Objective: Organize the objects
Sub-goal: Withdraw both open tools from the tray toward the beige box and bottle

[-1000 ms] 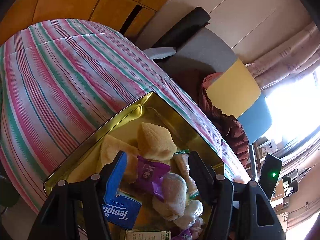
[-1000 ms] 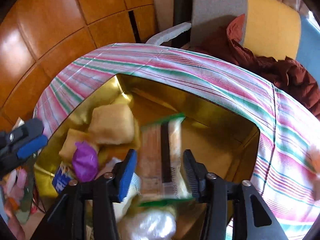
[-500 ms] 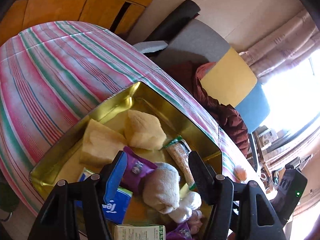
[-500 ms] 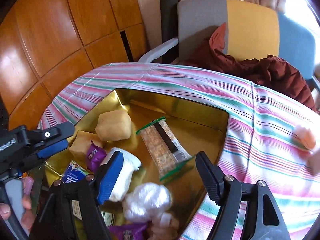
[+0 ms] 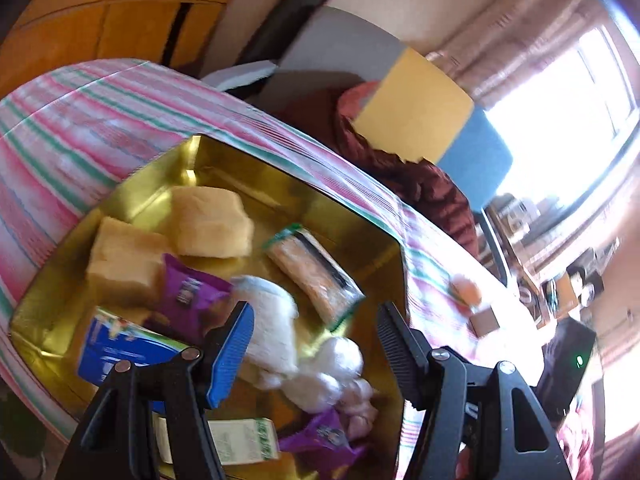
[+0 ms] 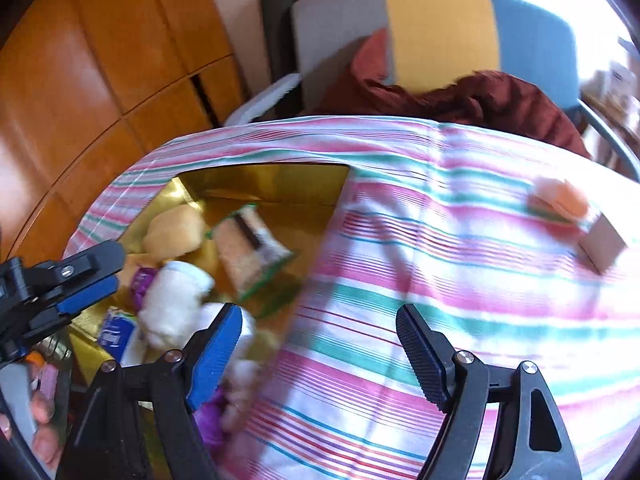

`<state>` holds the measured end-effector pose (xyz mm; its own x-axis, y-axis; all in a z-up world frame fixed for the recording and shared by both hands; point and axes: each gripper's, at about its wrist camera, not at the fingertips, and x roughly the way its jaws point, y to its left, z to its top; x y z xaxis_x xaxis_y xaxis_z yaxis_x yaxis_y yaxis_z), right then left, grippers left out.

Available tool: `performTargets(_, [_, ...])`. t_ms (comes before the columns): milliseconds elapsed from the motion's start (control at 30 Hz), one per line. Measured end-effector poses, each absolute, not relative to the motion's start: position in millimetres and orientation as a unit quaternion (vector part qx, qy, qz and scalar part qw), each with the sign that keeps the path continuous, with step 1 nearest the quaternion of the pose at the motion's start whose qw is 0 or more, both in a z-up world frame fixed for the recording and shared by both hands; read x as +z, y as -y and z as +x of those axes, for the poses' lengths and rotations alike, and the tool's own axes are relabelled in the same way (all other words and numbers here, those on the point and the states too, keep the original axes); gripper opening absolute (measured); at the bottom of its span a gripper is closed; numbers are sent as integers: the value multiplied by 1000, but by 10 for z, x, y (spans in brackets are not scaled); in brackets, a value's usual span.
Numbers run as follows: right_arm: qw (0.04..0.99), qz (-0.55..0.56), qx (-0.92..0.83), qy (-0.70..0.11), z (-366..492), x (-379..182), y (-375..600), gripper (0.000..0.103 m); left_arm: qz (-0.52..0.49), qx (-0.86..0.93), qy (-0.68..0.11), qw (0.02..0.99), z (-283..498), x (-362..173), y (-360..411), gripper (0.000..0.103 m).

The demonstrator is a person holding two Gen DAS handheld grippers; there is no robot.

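Foam-like orange toy burger (image 6: 558,200) was catalogued lying on the striped tablecloth (image 6: 400,280) beside a small cardboard box (image 6: 602,244), well apart from the gold tin (image 6: 280,178) — judged light, soft, best pinched across its sides — right gripper (image 6: 320,344), jaws just opened, and left gripper (image 5: 316,340) both spread, empty.

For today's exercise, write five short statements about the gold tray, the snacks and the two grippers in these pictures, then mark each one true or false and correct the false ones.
1. The cracker packet lies inside the gold tray. True.
2. The right gripper holds the cracker packet. False: its jaws are empty, having just opened.
3. A toy burger lies on the striped cloth. True.
4. The tray is empty. False: it holds several items.
5. The left gripper is shut. False: open.
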<state>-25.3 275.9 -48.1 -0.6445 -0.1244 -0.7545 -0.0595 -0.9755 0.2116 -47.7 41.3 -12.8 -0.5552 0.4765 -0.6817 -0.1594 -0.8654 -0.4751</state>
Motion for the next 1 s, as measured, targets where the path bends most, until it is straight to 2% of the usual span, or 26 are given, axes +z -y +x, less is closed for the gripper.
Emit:
performTargets(533, [-251, 395, -856, 218, 92, -562, -4585, 84, -418, 845, 81, 324, 143, 22, -1307, 65])
performTargets(733, [-278, 371, -852, 242, -158, -393, -5011, 90, -430, 834, 62, 341, 355, -60, -1469, 65])
performTargets(1000, [-292, 388, -834, 262, -634, -472, -5336, 90, -443, 829, 45, 338, 414, -109, -1535, 65])
